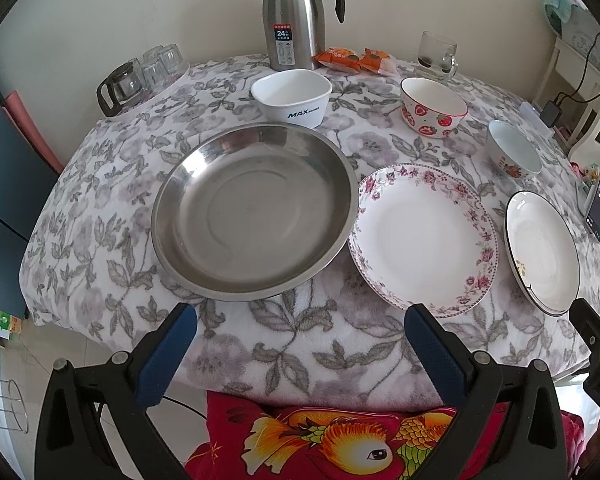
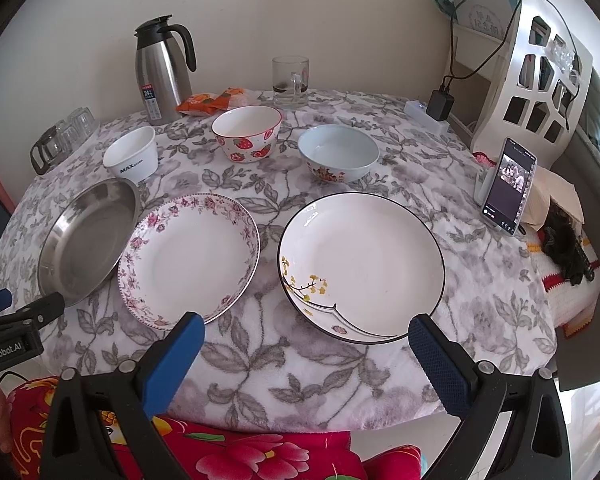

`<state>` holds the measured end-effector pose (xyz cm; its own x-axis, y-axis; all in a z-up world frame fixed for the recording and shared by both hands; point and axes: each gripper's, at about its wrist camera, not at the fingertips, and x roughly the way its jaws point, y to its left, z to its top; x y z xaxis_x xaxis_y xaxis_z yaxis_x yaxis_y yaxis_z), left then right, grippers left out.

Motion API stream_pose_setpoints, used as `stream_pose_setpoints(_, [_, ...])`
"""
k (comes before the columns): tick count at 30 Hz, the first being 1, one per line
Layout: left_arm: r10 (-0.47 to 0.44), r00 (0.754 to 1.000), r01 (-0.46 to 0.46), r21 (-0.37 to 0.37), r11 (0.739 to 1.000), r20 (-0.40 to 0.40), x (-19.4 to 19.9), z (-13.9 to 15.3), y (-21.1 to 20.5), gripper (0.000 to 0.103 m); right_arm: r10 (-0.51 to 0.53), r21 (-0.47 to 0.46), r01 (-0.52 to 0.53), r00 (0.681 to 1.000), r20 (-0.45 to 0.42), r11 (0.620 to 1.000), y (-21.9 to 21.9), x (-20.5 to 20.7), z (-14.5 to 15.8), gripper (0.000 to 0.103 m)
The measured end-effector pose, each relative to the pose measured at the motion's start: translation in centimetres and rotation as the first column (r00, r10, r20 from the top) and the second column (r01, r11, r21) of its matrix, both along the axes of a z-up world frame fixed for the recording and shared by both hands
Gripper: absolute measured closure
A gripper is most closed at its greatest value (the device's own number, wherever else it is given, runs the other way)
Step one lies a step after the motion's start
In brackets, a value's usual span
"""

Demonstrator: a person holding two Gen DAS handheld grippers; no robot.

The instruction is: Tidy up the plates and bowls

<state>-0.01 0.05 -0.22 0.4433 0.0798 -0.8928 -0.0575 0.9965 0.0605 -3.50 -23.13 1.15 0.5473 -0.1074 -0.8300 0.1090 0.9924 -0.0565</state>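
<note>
A steel plate (image 1: 252,212) (image 2: 88,236), a floral-rimmed plate (image 1: 424,236) (image 2: 192,256) and a black-rimmed white plate (image 1: 540,248) (image 2: 360,264) lie in a row on the table. Behind them stand a white MAX bowl (image 1: 292,98) (image 2: 132,154), a strawberry bowl (image 1: 432,106) (image 2: 246,132) and a pale blue bowl (image 1: 514,148) (image 2: 338,158). My left gripper (image 1: 300,320) is open and empty, in front of the steel plate. My right gripper (image 2: 306,330) is open and empty, in front of the black-rimmed plate.
A steel thermos jug (image 1: 294,16) (image 2: 160,72), orange snack packets (image 1: 356,60), a glass mug (image 1: 436,56) (image 2: 290,82) and upturned glasses (image 1: 148,76) stand at the back. A phone on a stand (image 2: 508,186) and a white rack (image 2: 536,72) are at the right.
</note>
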Motion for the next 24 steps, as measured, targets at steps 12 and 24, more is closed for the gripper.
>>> stream_pose_setpoints(12, [0.002,1.000,-0.002,-0.001,1.000,-0.004,0.03,-0.12,0.04,0.000,0.000,0.000,0.000,1.000,-0.001,1.000,0.04,0.01,-0.01,0.000])
stream_pose_setpoints(24, [0.005,1.000,-0.005,-0.002,1.000,-0.006,0.02,-0.21,0.11,0.000,0.000,0.002,0.000,1.000,0.001,1.000,0.01,-0.01,-0.04,0.000])
